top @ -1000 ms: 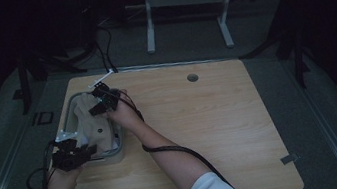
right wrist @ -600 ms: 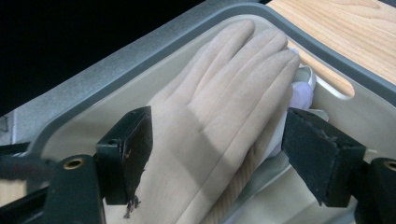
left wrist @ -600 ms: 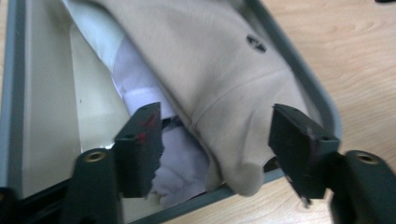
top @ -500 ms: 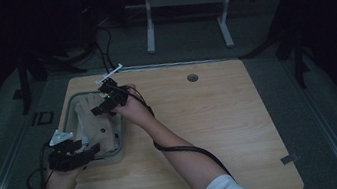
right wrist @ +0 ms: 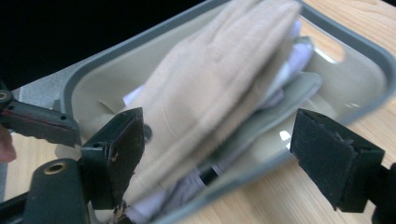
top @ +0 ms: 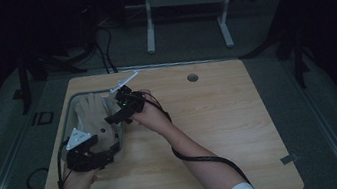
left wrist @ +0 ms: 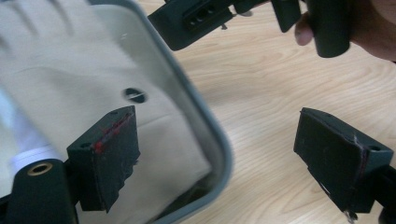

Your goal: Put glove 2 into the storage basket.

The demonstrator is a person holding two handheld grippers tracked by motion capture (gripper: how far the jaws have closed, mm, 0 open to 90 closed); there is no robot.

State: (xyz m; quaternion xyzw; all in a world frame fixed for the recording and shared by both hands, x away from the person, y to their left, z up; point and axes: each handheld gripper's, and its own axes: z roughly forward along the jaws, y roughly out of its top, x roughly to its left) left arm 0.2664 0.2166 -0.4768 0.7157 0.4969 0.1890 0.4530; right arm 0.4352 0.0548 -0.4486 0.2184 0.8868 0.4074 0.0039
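A beige glove (top: 92, 112) lies flat in a grey-rimmed tray (top: 70, 120) at the table's left. My left gripper (top: 110, 152) hovers at the tray's near right corner. Its jaws have just been opening and stand open, nothing pressed between them; below them show the tray rim (left wrist: 208, 130) and the glove (left wrist: 70, 79). My right gripper (top: 118, 114) hangs over the tray's right rim, its jaws also just opened wide (right wrist: 217, 149). Under it the glove (right wrist: 215, 84) rests on pale cloth (right wrist: 301, 56), untouched by the pads.
The wooden table (top: 242, 129) stretches bare to the right of the tray, with a round cable hole (top: 192, 77) near its far edge. A black cable (top: 201, 158) trails from the right gripper along the forearm. A metal stand (top: 183, 1) rises behind the table.
Both grippers have let go of the glove, which now lies in the tray. The right one moved nearer and rightward to the rim; the left one shifted right along the near edge.
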